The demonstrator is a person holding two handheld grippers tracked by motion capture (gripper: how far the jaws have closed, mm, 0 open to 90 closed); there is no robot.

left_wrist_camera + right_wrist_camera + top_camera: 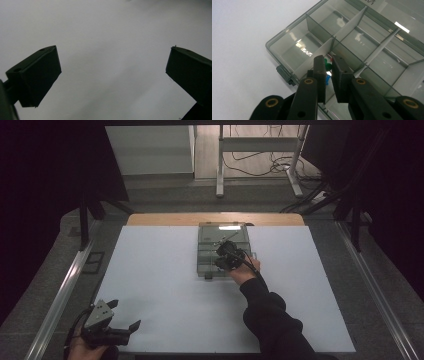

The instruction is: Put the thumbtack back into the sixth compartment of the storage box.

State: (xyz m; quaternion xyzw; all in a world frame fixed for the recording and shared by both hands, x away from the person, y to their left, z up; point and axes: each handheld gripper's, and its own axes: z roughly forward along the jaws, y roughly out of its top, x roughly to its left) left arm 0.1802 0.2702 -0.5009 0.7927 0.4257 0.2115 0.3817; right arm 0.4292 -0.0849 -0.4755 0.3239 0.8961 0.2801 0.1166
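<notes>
Step in hand, by the look of it: picking small coloured pieces (327, 66) out of a divided clear organiser box (287, 45) standing toward the far edge of the worktop (150, 285), about mid-width. Right tongs (328, 65) dipped into a near compartment, jaws drawn close together with a green bit between the tips and something blue just below; whether truly clamped or merely bracketed, cannot tell. Left tongs (113, 65) spread wide over bare white surface at the near left corner, holding nothing.

To do well: close squarely on one piece only, keeping the tips clear of the white divider (312, 60) just beside them. Lift straight up before moving sideways, so as not to snag the partition or drag the box. Bring the idle tongs over to steady the box rim if it slides.
</notes>
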